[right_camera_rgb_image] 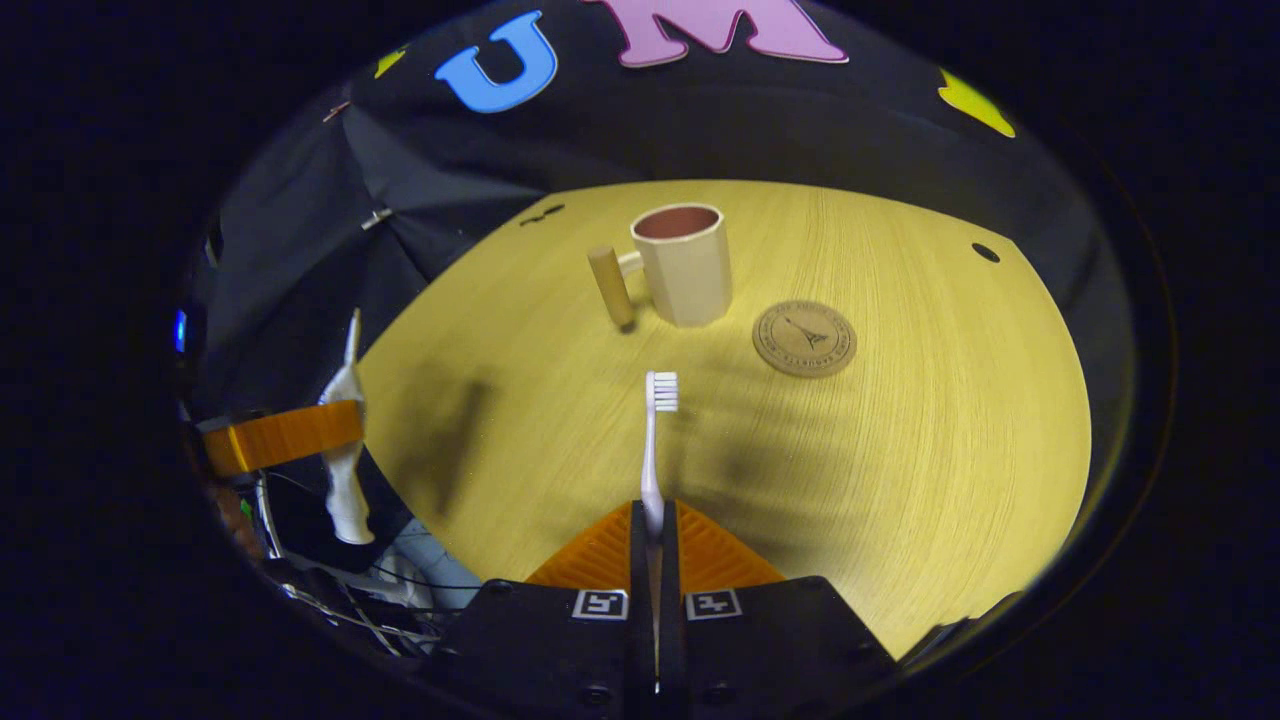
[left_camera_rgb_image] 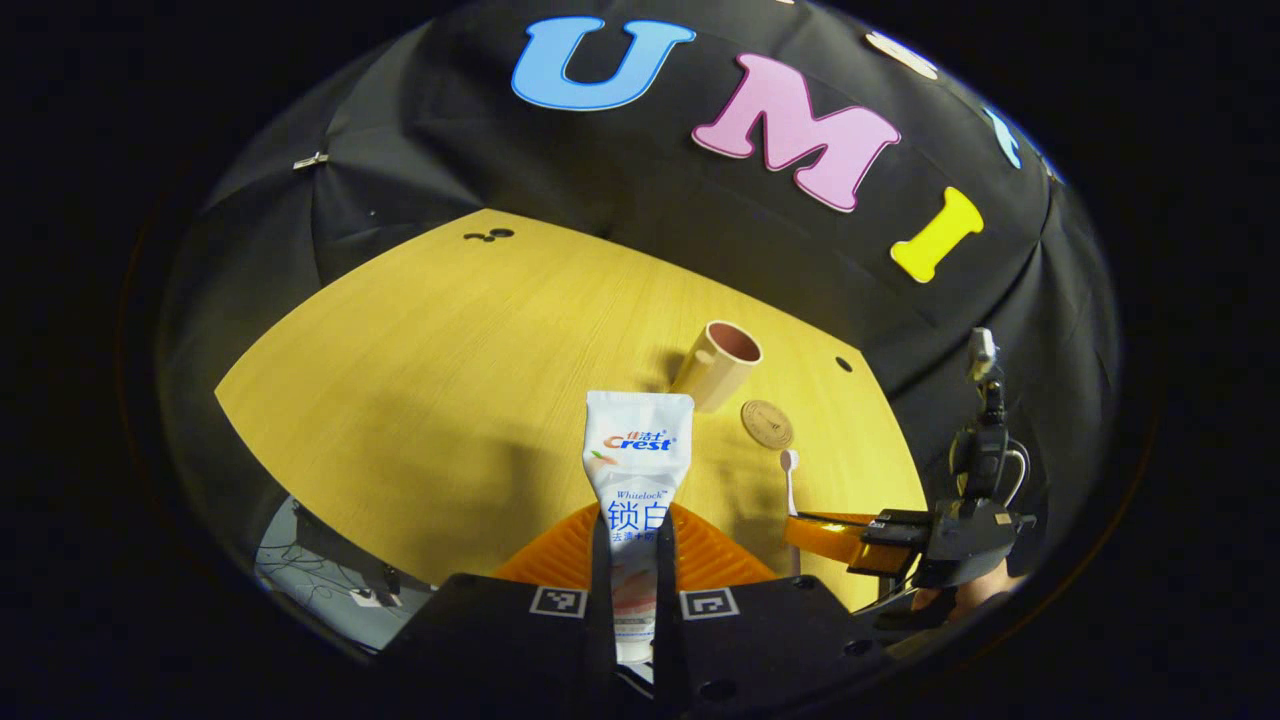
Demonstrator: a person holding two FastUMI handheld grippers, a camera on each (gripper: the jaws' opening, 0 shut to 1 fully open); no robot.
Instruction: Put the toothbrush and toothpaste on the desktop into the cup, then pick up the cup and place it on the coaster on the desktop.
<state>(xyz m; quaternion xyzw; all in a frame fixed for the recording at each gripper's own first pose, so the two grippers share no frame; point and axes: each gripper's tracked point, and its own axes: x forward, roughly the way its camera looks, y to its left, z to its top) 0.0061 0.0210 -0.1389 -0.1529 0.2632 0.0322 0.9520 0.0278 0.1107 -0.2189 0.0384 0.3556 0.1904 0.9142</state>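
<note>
My left gripper [left_camera_rgb_image: 634, 522] is shut on a white toothpaste tube [left_camera_rgb_image: 638, 470], held above the wooden desktop [left_camera_rgb_image: 430, 360] with its flat crimped end pointing forward. The beige cup [left_camera_rgb_image: 718, 365] with a pink inside stands upright ahead and slightly right, and the round brown coaster [left_camera_rgb_image: 767, 424] lies just right of it. My right gripper [right_camera_rgb_image: 654, 515] is shut on the handle of a white toothbrush [right_camera_rgb_image: 652, 440], bristles forward, above the desk. The cup [right_camera_rgb_image: 683, 265] stands ahead with its handle [right_camera_rgb_image: 610, 285] to the left. The coaster [right_camera_rgb_image: 804, 338] lies bare to its right.
Small dark holes mark the desktop [left_camera_rgb_image: 488, 236] [right_camera_rgb_image: 985, 252]. Cables and gear lie below the desk's near edge [left_camera_rgb_image: 330, 570]. The other gripper with the tube hangs off the desk's left side [right_camera_rgb_image: 285, 435]. In the left gripper view the right gripper [left_camera_rgb_image: 850, 535] sits at the desk's right edge.
</note>
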